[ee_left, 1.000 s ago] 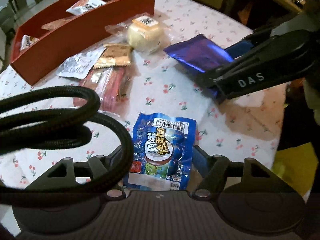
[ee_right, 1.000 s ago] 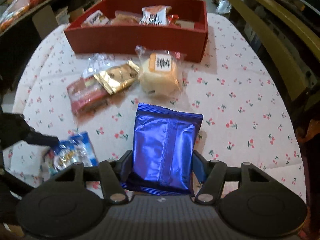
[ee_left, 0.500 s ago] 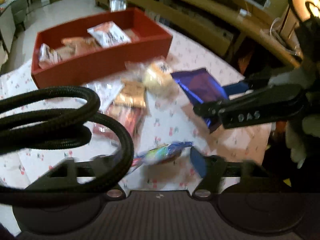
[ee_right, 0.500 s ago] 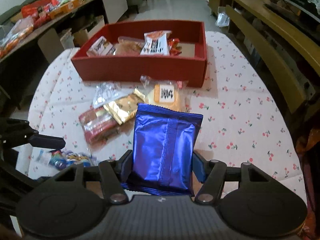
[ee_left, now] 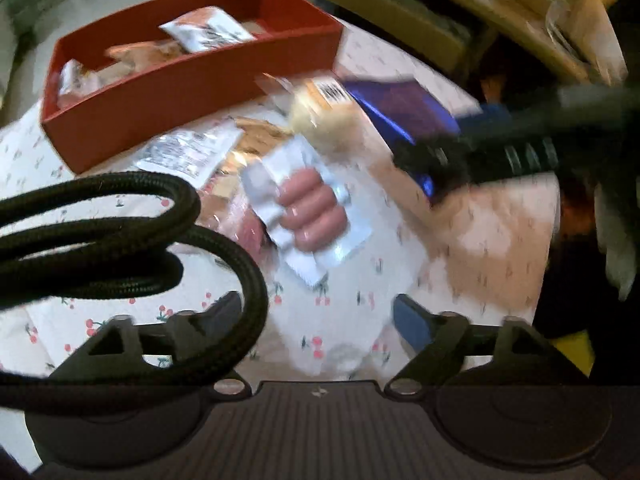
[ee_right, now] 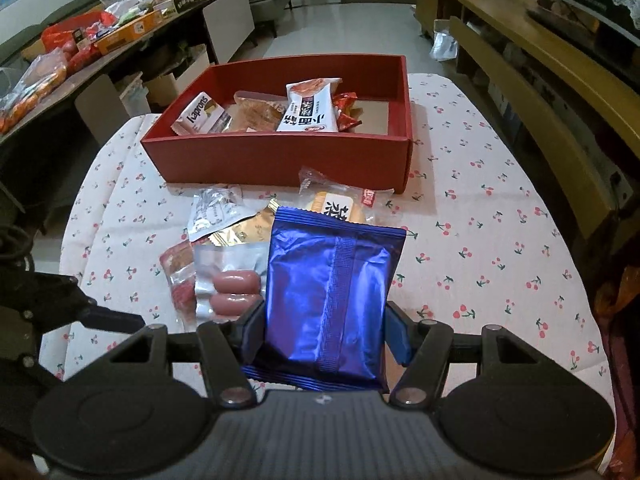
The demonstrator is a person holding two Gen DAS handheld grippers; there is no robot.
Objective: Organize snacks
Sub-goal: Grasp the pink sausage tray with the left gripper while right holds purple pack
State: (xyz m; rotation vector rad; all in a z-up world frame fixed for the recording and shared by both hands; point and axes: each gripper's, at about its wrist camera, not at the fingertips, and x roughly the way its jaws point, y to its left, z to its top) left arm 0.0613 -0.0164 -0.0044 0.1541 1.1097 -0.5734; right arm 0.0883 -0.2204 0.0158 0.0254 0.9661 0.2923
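Blue pouch [ee_right: 328, 304] pinched upright between right gripper [ee_right: 325, 332] pads, above tablecloth [ee_right: 480, 240], short of red box [ee_right: 276, 156]. Left gripper [ee_left: 316, 320] jaws just opened, spread wide, nothing between. Sausage pack [ee_left: 308, 208] ahead, beside bun [ee_left: 324, 116] and loose packets.

r gripper [ee_right: 325, 322] clamps blue pack [ee_right: 332, 304].
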